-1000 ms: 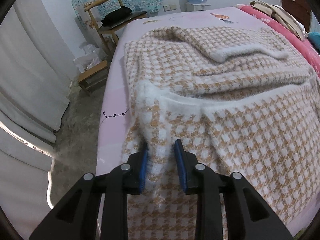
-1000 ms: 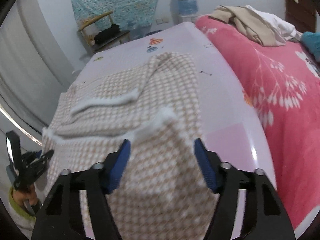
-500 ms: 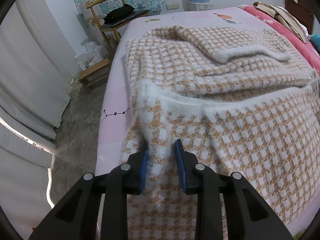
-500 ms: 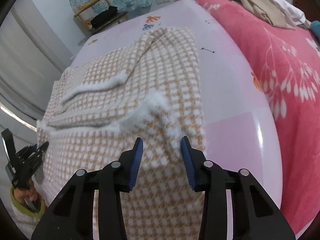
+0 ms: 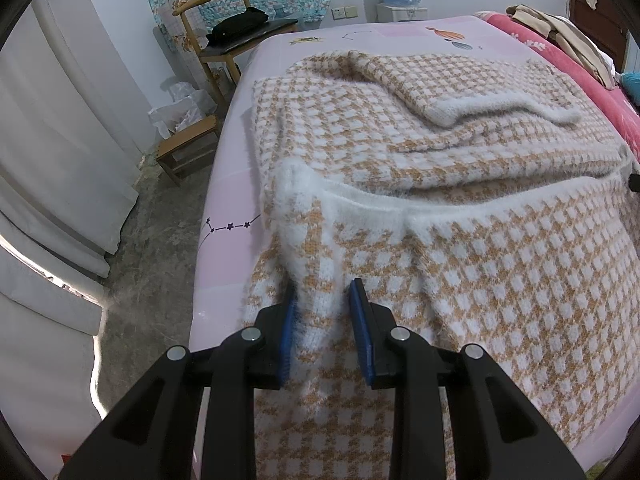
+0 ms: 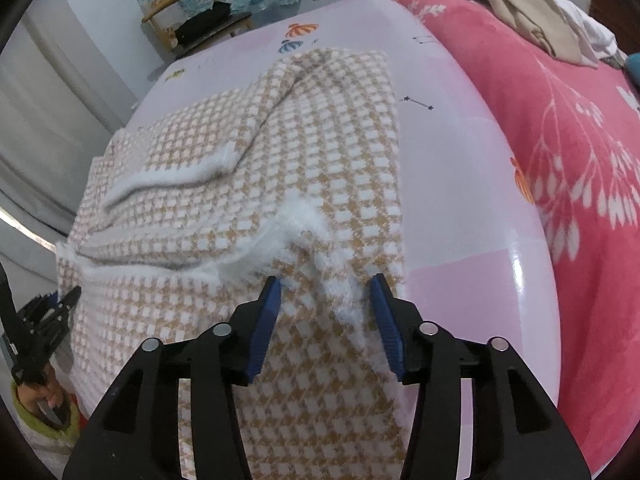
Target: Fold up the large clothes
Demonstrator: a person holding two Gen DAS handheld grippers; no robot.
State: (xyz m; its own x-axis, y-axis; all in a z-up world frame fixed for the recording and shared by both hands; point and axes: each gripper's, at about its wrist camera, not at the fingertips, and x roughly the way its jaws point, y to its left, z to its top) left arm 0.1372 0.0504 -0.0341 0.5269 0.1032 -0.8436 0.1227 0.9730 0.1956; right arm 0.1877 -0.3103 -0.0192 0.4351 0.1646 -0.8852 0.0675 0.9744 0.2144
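Observation:
A tan-and-white houndstooth sweater point(image 5: 440, 152) with fuzzy white hems lies spread on the pink bed sheet point(image 5: 232, 208), its lower part folded up over the body. My left gripper point(image 5: 322, 296) is shut on a raised fold at the sweater's left hem corner. In the right wrist view the sweater point(image 6: 320, 140) fills the middle. There my right gripper point(image 6: 326, 292) straddles a ridge of the right hem corner. Its jaws are opening, the ridge lies loose between them, and the fuzzy hem brushes the right pad.
A red flowered blanket point(image 6: 580, 160) covers the right of the bed, with a pile of beige clothes point(image 6: 520, 4) at its far end. A wooden chair point(image 5: 224, 40) and low stool point(image 5: 188, 148) stand on the concrete floor left of the bed. White curtains hang at far left.
My right gripper came down closer to the sweater's right hem corner, narrowed on the ridge, then widened again. The left gripper kept its hold and did not move.

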